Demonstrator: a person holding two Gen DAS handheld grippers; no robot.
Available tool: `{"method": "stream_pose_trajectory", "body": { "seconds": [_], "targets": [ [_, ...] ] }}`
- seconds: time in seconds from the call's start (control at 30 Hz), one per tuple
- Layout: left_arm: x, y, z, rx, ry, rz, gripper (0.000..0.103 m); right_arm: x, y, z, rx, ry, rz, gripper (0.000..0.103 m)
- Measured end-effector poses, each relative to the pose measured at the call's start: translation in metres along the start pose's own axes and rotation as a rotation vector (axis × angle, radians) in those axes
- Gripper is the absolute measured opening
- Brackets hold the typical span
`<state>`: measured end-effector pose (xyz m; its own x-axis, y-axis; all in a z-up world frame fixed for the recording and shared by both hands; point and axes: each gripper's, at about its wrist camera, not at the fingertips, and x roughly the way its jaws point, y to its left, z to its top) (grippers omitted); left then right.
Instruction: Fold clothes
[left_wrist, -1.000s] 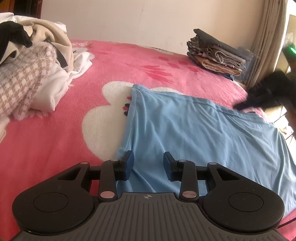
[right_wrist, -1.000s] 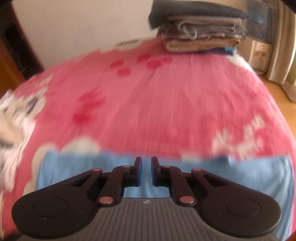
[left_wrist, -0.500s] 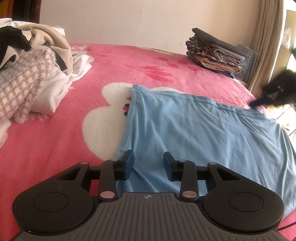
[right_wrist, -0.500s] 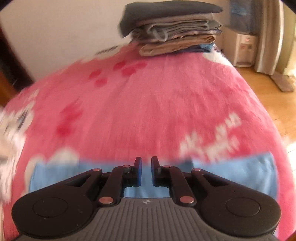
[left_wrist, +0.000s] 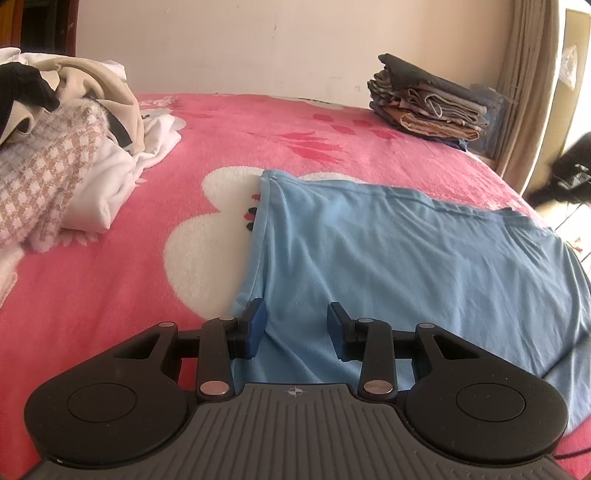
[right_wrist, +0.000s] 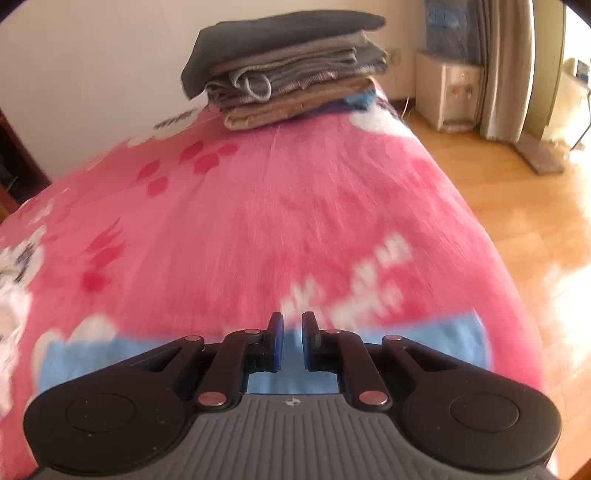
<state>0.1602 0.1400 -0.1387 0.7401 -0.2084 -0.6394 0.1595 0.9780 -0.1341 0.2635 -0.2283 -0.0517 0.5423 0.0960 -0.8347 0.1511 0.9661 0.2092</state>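
Right wrist: blurred blue shirt (right_wrist: 424, 338)

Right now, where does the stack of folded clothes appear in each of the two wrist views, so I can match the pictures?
Left wrist view: the stack of folded clothes sits upper right, at the bed's far edge by the wall.
Right wrist view: the same stack sits top centre, straight ahead of the gripper.
Shared landmark: the light blue garment, spread on the pink blanket nearest each camera.
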Motion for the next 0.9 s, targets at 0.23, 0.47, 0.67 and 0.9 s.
{"method": "stream_pose_trajectory", "body": {
  "seconds": [0.23,0.47,0.67,0.9],
  "targets": [
    [-0.003,-0.003,-0.003,0.023,-0.002,0.007,0.038,0.036,-0.032,-0.014,0.031,0.049,-0.049,0.011],
    [-0.001,-0.002,-0.003,0.029,-0.005,0.007,0.038,0.020,-0.050,0.014,0.122,-0.086,-0.059,0.011],
    [-0.001,-0.001,-0.002,0.021,-0.002,-0.002,0.040,0.015,-0.070,-0.018,0.105,0.032,-0.079,0.011],
    [-0.008,0.009,0.005,-0.024,-0.003,-0.027,0.040,-0.025,-0.105,-0.047,0.275,-0.104,-0.103,0.012]
  ]
}}
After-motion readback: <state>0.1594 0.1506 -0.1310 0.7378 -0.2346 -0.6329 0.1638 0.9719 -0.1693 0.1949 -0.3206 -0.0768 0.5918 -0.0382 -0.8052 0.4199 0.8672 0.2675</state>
